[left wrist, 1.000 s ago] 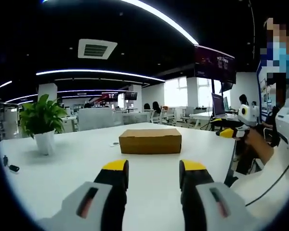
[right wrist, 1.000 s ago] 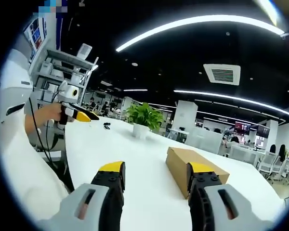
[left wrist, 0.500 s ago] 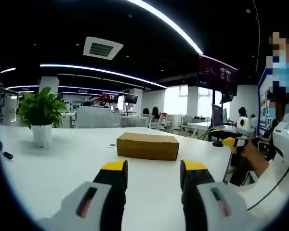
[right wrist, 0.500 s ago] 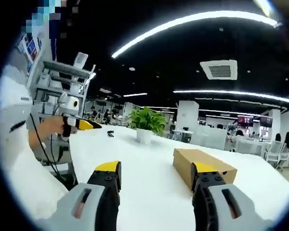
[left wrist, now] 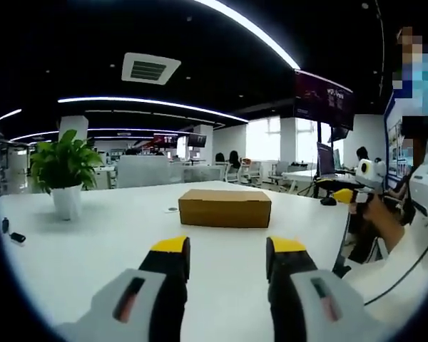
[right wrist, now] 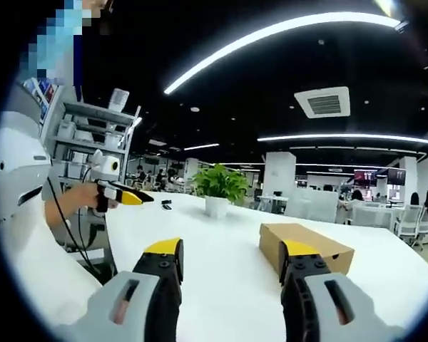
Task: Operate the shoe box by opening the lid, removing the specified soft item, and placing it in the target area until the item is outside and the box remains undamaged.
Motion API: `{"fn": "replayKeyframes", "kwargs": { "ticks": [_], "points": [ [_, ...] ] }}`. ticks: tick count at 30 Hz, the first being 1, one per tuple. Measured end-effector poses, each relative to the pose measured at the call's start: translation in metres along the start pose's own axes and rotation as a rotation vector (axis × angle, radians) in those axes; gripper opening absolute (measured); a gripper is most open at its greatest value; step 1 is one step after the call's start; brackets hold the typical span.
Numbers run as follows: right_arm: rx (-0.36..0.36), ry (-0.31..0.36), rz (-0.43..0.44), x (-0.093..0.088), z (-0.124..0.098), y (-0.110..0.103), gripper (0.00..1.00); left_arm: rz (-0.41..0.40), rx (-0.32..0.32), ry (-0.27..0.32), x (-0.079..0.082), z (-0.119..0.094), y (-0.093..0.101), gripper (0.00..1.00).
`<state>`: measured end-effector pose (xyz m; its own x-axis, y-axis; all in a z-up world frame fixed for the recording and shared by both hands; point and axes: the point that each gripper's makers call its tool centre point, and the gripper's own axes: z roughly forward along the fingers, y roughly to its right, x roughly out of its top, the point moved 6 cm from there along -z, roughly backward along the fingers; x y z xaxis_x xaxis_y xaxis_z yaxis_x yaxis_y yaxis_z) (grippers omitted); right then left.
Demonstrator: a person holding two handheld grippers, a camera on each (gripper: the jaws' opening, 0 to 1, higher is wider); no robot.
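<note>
The left gripper (left wrist: 223,251) is held above the table (left wrist: 93,249) with its 2 yellow-tipped jaws spread apart and nothing between them. The right gripper (right wrist: 232,254) is likewise spread and grasps nothing.

The box (left wrist: 224,208) is plain brown cardboard, long and low, with its lid closed and flat. It lies on the white table well ahead of both grippers, touched by neither. In the left gripper view its long side faces the camera; in the right gripper view the box (right wrist: 305,246) is seen from one end, partly behind the right jaw.

The left gripper view takes in the right gripper (left wrist: 342,195) at the table's right edge, held in a hand (left wrist: 374,214). The right gripper view takes in the left gripper (right wrist: 132,197) at the left, and shelves (right wrist: 93,142) behind it. A potted plant (left wrist: 63,171) stands on the table, left of the box.
</note>
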<state>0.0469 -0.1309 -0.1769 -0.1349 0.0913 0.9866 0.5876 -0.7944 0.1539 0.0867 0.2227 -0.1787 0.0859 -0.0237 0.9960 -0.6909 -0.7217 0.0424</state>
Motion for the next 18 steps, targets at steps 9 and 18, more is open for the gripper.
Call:
{"fn": "replayKeyframes", "kwargs": {
  "ticks": [9, 18],
  "points": [
    [0.021, -0.001, -0.074, 0.0004, 0.0038, -0.0084, 0.54, 0.014, 0.055, -0.001, -0.0011, -0.0056, -0.0076, 0.39],
    [-0.003, -0.013, -0.073, -0.0033, 0.0035, -0.0038, 0.50, 0.004, 0.040, 0.027, 0.0023, -0.0031, -0.0069, 0.36]
  ]
}}
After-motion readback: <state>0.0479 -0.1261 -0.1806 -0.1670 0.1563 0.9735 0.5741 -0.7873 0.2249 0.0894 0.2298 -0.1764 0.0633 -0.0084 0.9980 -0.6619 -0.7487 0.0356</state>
